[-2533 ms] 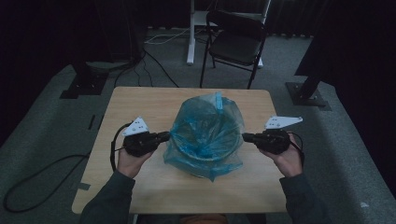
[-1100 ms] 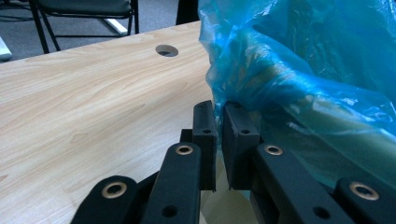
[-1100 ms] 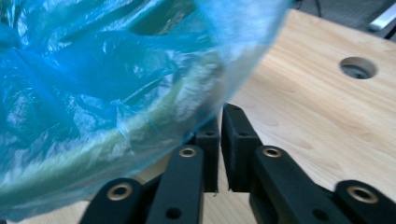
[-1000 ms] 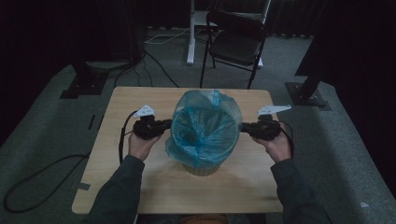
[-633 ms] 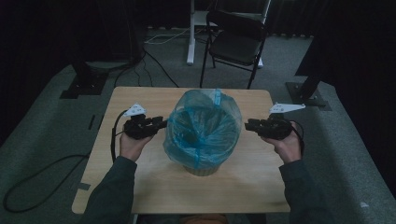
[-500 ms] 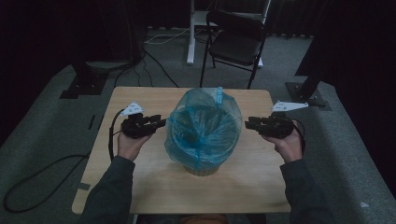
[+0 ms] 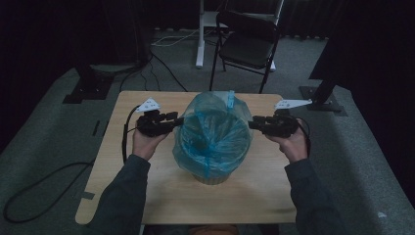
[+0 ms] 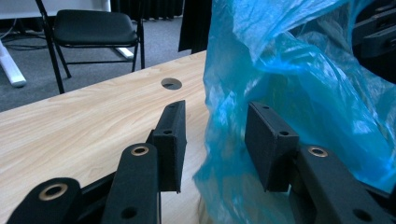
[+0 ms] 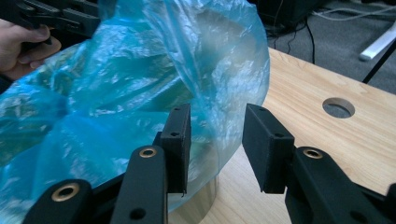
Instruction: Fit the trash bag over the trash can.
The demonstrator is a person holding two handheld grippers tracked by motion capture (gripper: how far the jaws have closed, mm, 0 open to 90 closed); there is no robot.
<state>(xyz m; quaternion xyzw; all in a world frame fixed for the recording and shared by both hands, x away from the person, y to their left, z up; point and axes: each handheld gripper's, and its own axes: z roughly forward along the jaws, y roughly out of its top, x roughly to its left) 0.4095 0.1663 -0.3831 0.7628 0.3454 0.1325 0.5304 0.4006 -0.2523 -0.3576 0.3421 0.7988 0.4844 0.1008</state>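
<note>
While bare wood lies open toward every edge of the table [image 7: 147,196], a metal bin [image 9: 198,200] stands at its middle, lined with a crinkled blue plastic bag [image 7: 213,134]. Left gripper [image 7: 177,120] and right gripper [image 7: 252,124] flank it, jaws just opened, gripping nothing.

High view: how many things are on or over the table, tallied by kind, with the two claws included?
Blue plastic bag: 1
Metal bin under the bag: 1
Claws: 2, the left claw and the right claw, both open beside the bag
Total: 4
</note>
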